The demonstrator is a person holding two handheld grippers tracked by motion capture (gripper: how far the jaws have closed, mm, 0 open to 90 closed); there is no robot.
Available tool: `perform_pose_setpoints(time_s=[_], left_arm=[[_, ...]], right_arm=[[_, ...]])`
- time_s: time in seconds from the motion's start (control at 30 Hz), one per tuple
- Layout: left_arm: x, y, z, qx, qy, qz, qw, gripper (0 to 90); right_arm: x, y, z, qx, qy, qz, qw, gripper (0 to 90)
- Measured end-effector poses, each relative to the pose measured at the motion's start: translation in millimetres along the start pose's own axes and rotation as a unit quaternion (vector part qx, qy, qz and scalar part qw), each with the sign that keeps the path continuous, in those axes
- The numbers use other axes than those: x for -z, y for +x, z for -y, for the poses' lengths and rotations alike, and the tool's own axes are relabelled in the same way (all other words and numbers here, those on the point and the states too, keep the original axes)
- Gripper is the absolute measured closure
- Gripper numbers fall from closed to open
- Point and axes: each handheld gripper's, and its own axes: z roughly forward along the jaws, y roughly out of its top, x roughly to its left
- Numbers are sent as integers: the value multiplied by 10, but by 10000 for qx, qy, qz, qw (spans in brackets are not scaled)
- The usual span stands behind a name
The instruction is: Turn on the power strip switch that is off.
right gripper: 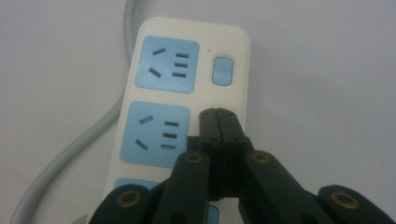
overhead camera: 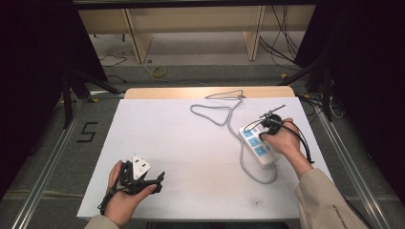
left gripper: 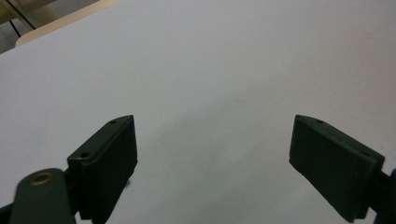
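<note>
1. The strip (overhead camera: 258, 145) is lying on the right side of the desk (overhead camera: 191, 157), sockets up, with its cord (overhead camera: 217, 112) looping off toward the far edge — laid flat like that, its switch (right gripper: 222, 71) is facing the person and easy to reach from above.
2. The right claw (right gripper: 217, 114) is hanging over the strip with its jaws pressed together and nothing between them — probably so the joined tips can act as one blunt finger.
3. Those tips are sitting over the white edge beside the middle socket (right gripper: 155, 134), just short of the switch; whether they are touching the casing I cannot tell. A short push forward seems to be what the switch is calling for.
4. The left claw (left gripper: 215, 154) is resting low at the near left of the desk, jaws wide apart and empty, well apart from the strip — apparently parked out of the way.
</note>
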Motion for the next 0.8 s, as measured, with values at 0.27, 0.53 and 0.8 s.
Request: perform_pose_setpoints(time_s=[0.27,0.53,0.8], left_arm=[[-1,2,1,-9,5,8,10000,148],[-2,0,0,-8,3,6,10000,148],[-4,-2,0,-20,16,9,10000,148]], right_arm=[[13,-5,6,95,-55,37,9999,900],[88,-9,12,115,-222,40,9997,854],[142,-10,45,113,-319,-7,9994,814]])
